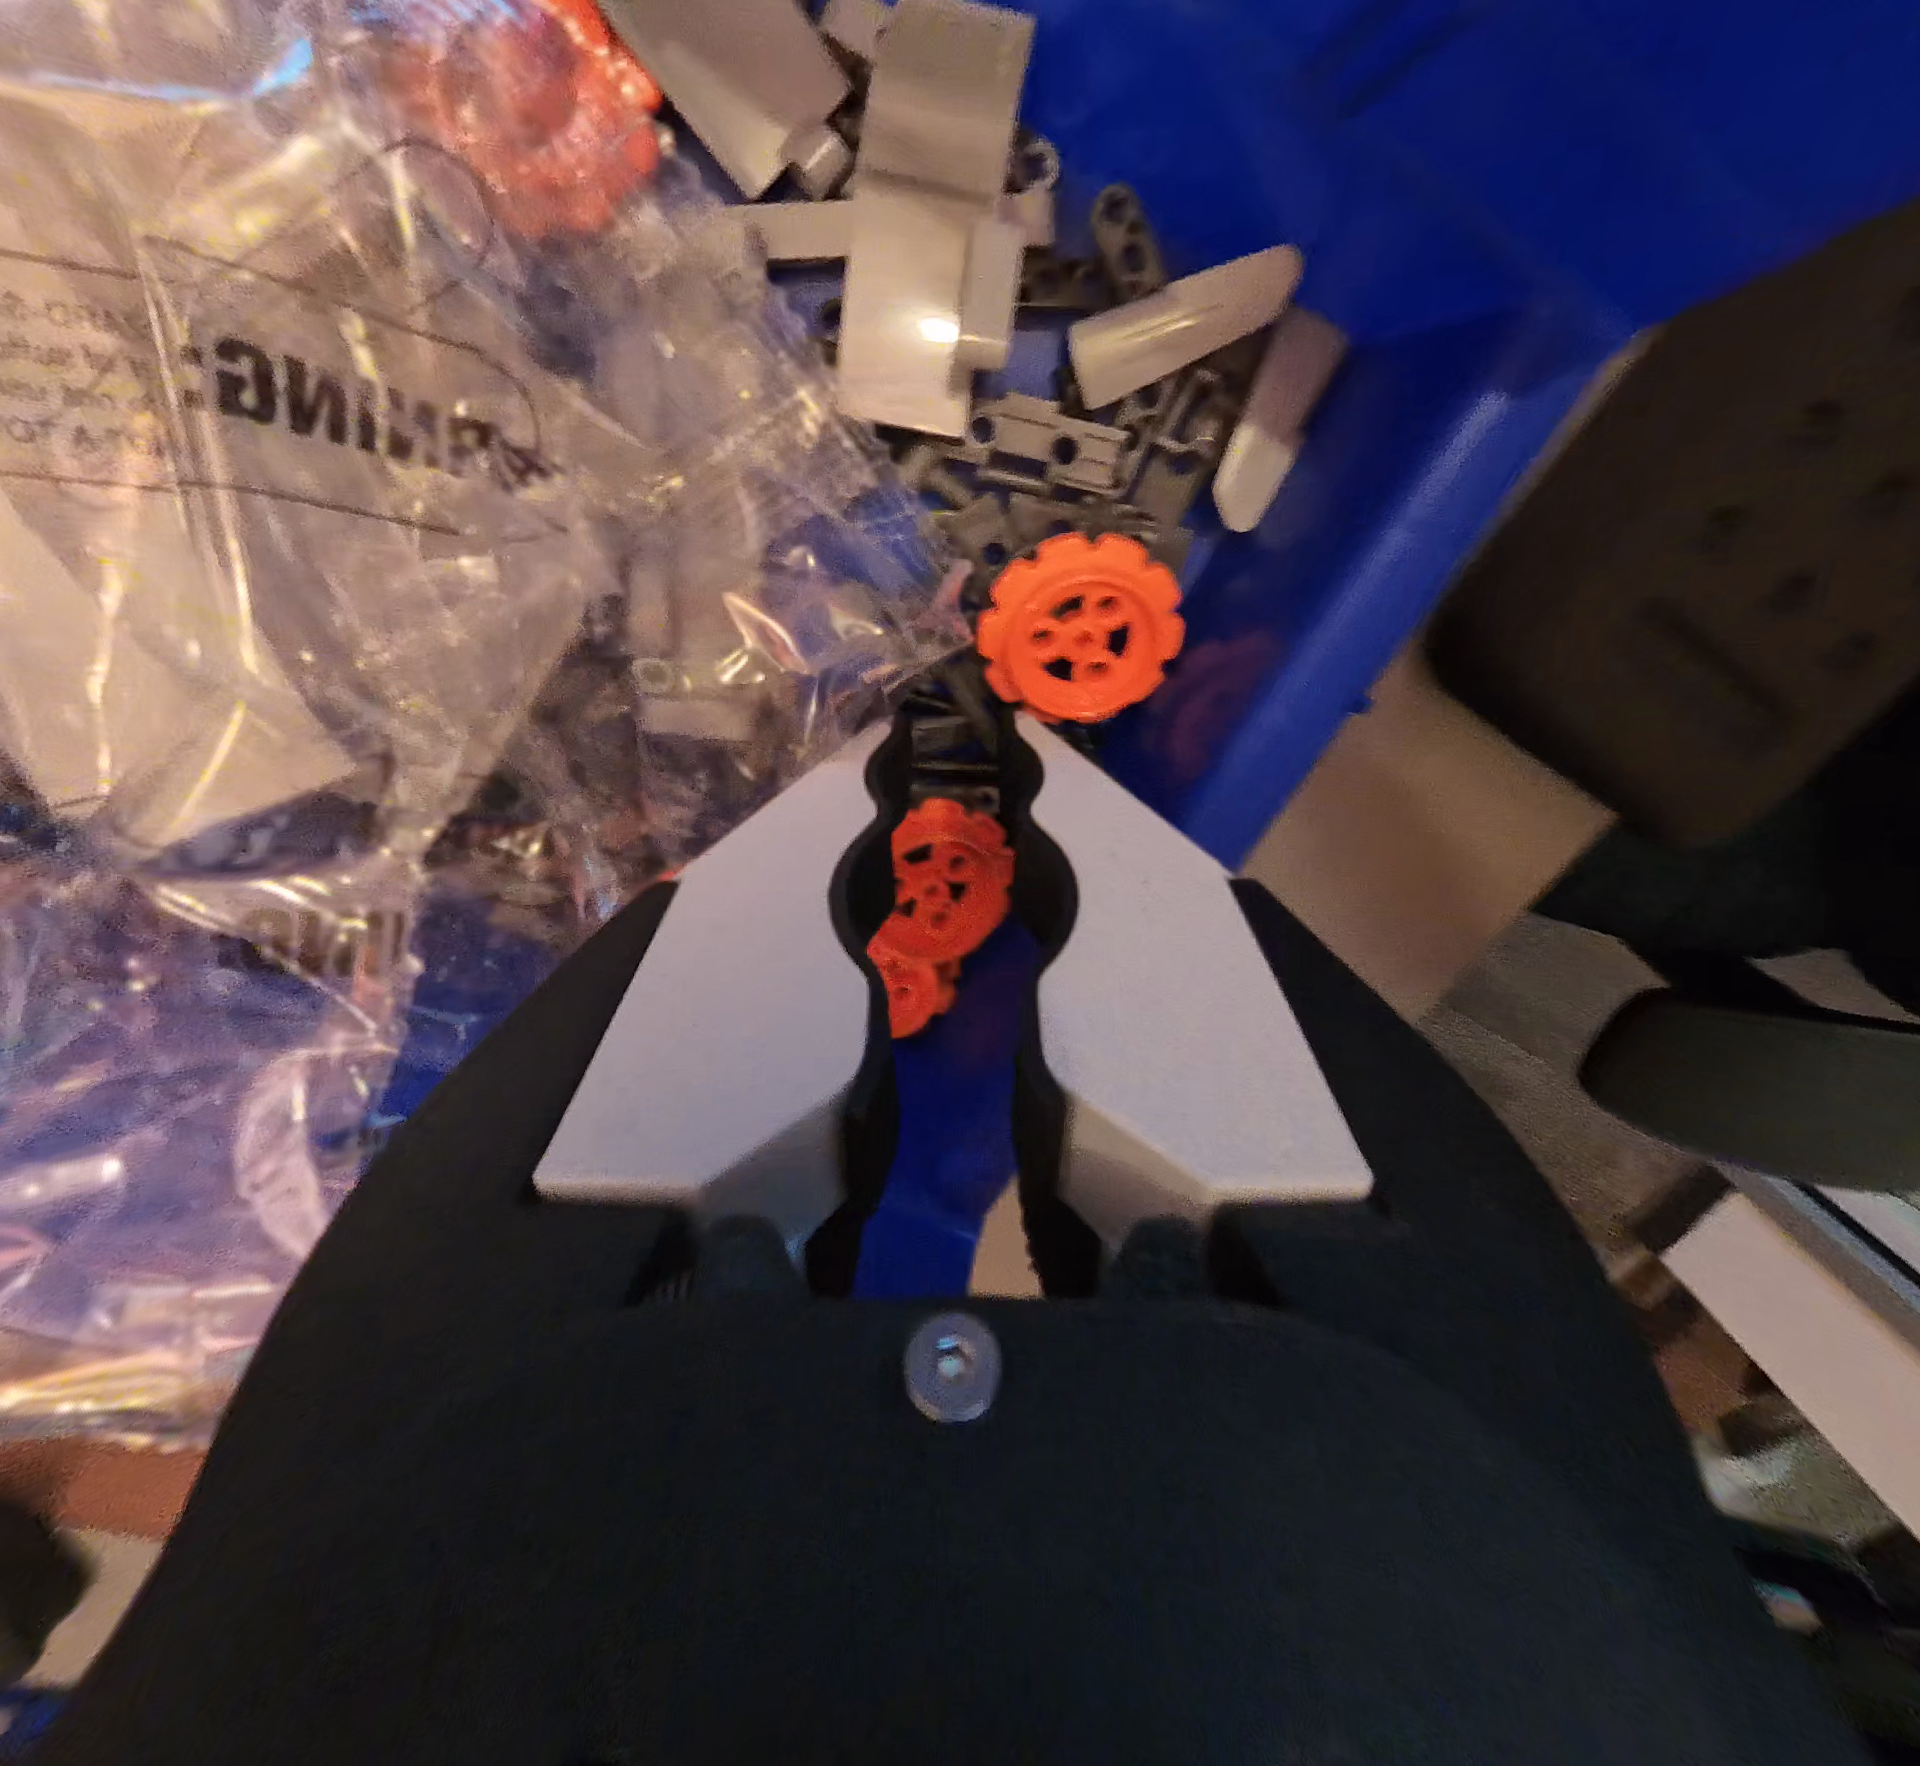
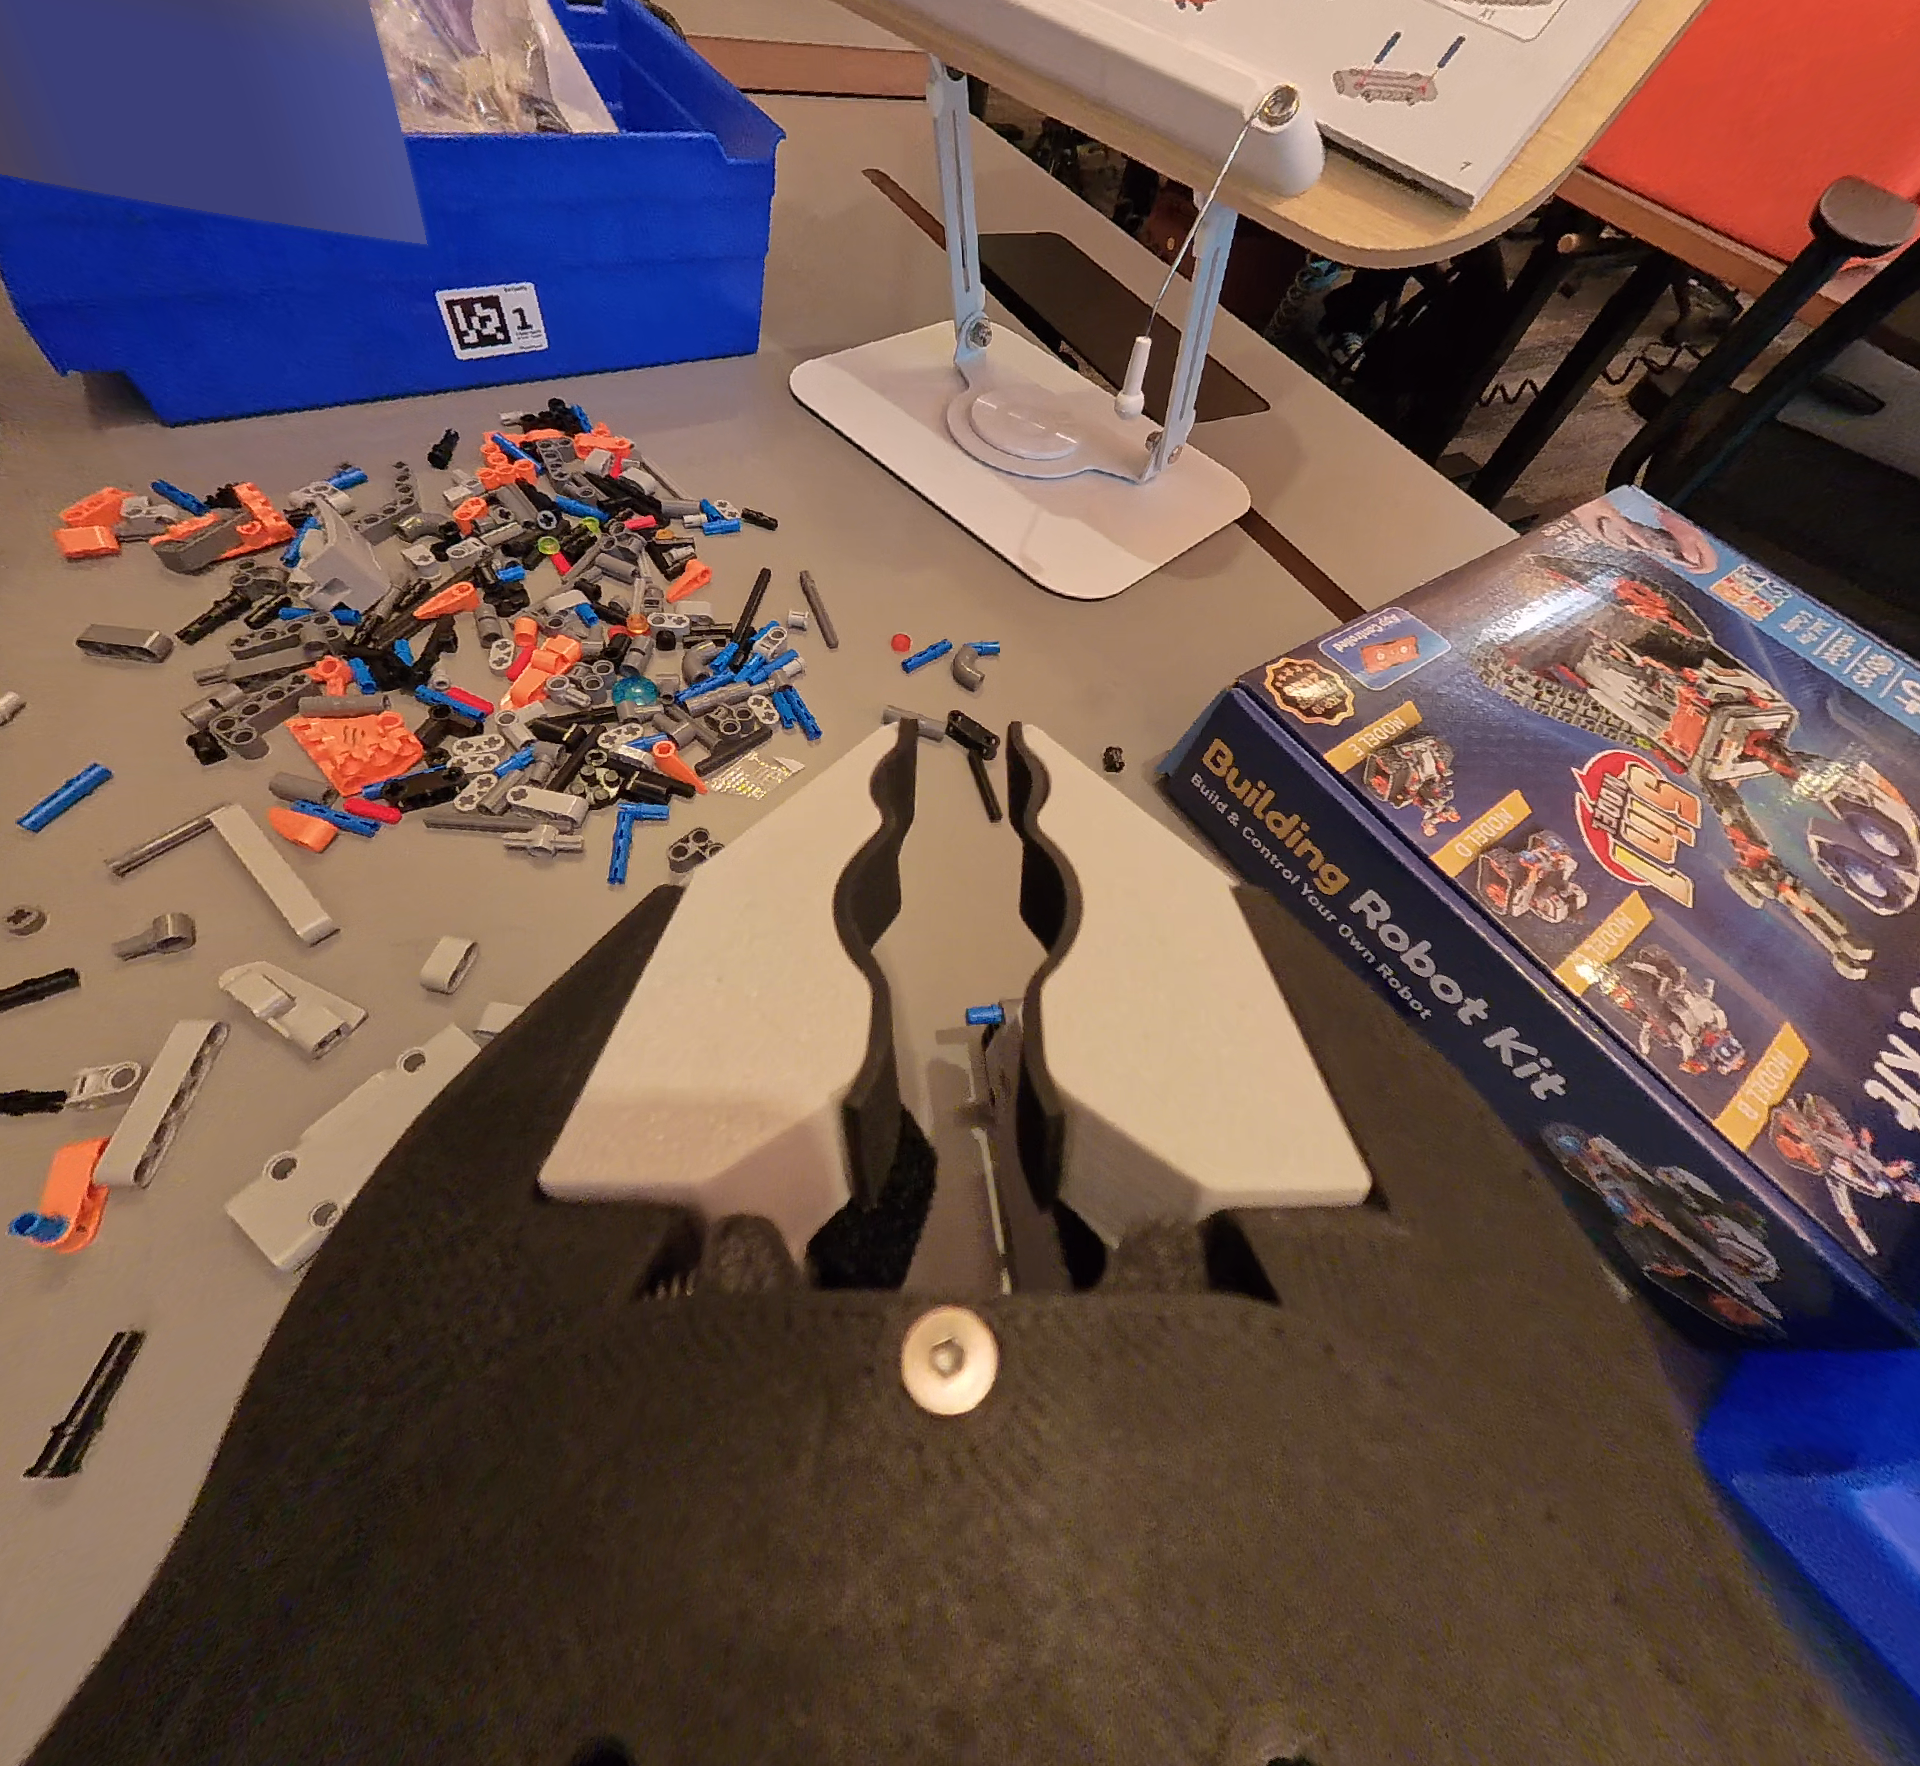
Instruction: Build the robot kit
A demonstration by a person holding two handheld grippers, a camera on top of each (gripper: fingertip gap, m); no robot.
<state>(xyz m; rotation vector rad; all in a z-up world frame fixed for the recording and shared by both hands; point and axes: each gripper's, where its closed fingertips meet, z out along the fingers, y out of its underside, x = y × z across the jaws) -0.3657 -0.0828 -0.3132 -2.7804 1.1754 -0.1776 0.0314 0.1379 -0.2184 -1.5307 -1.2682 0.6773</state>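
Left claw (image 1: pixel 951 729) seemingly clenched inside blue bin (image 1: pixel 1351 158); right claw (image 2: pixel 961 745) released above littered grey table (image 2: pixel 1039 677).

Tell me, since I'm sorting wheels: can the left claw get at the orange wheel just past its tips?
Probably yes. The left claw sits inside the blue bin, with the orange wheel exposed just beyond its tips; only the clear plastic bag crowds its left.

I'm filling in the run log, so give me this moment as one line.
left tool: inside blue bin, nearly closed, beside orange wheel | right tool: open, empty, above table near loose parts pile
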